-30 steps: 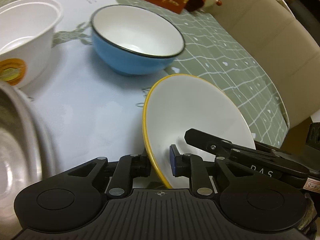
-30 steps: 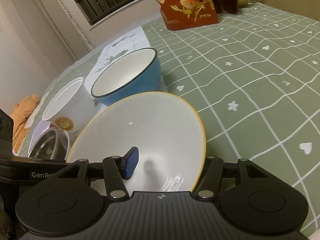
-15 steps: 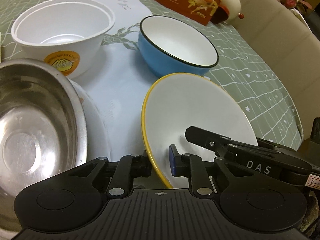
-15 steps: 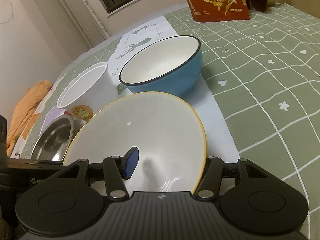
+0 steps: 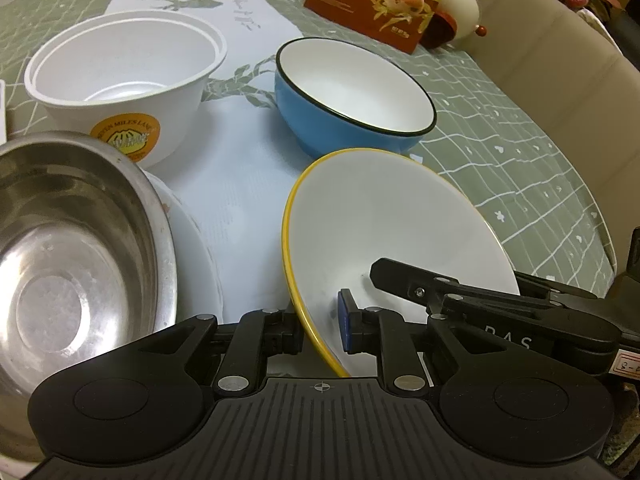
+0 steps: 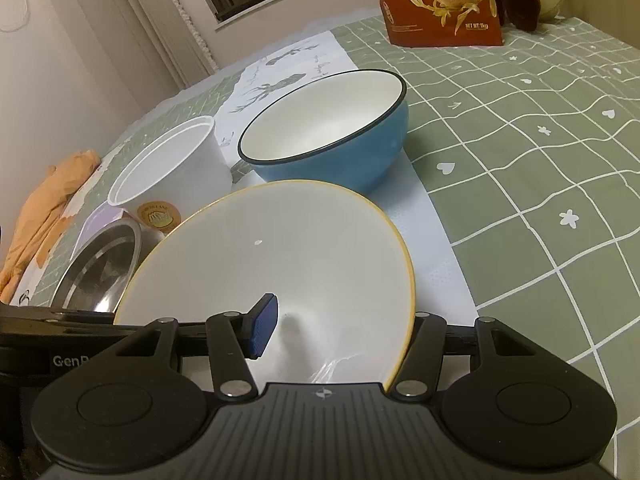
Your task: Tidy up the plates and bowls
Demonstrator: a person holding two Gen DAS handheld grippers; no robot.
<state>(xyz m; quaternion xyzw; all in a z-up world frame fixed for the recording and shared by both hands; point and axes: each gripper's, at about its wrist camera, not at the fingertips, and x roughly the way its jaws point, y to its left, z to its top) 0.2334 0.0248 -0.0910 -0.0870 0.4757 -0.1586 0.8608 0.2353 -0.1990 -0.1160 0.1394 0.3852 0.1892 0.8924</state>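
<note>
We are holding the yellow-rimmed bowl (image 5: 392, 236) off the table with both grippers at once. The left gripper (image 5: 320, 330) is clenched on the bowl's near-left rim, one pad inside and one outside the wall, so the bowl stands tilted in front of it. The right gripper (image 6: 340, 334) is grasping the opposite side: its blue pad (image 6: 262, 326) is lying inside the bowl and the outer finger is sitting behind the rim; we judge this a second grip, to steady the tilt.

To the left of the left gripper the steel bowl (image 5: 76, 256) is resting on a white plate (image 5: 196, 256). Ahead, the blue bowl (image 5: 352, 92) and the white plastic tub (image 5: 120, 76) are standing apart on the green tablecloth (image 5: 520, 152). We are probably carrying the held bowl toward a stack; which one, we cannot tell.
</note>
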